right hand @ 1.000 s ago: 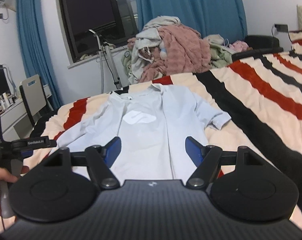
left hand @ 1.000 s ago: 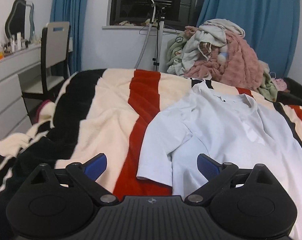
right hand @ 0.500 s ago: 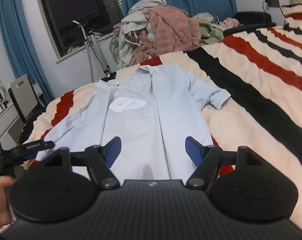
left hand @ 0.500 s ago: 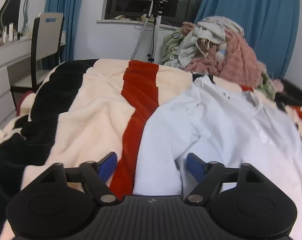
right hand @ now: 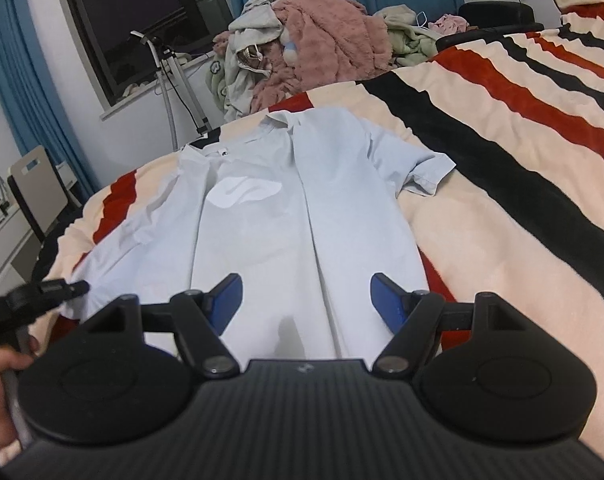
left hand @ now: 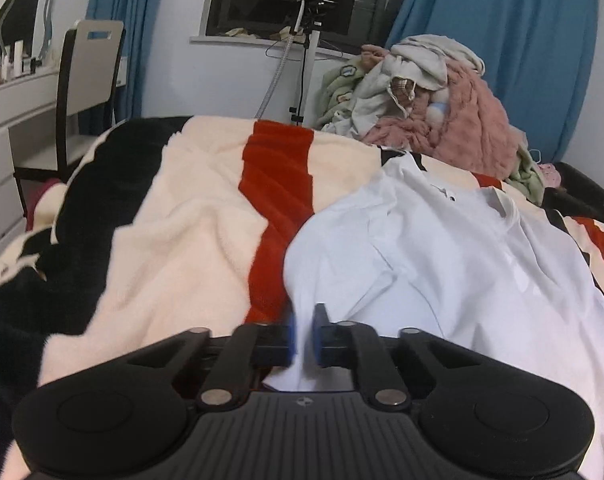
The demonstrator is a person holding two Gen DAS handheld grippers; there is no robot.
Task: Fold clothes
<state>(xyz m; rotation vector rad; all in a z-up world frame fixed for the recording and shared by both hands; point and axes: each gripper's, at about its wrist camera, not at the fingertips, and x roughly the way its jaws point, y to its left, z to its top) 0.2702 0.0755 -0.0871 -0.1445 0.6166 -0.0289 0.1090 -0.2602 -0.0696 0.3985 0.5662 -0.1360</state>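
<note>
My left gripper [left hand: 303,334] pinched the sleeve of the pale blue short-sleeved cotton shirt [left hand: 441,264], lying flat on the striped fleece blanket [left hand: 190,232]. My right gripper [right hand: 305,300] hovered unclenched; I judged a smooth inward sweep would fold best.

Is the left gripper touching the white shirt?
Touching. The left wrist view shows the left gripper with its blue pads pinched shut on the white shirt's sleeve edge.

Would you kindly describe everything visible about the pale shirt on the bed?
The pale blue shirt is short-sleeved and collared, of thin woven-looking cloth, with a white logo on the chest. It lies face up, spread flat but wrinkled, on the striped blanket. The left claw has shut on its near sleeve edge; the open right claw straddles its hem.
</note>
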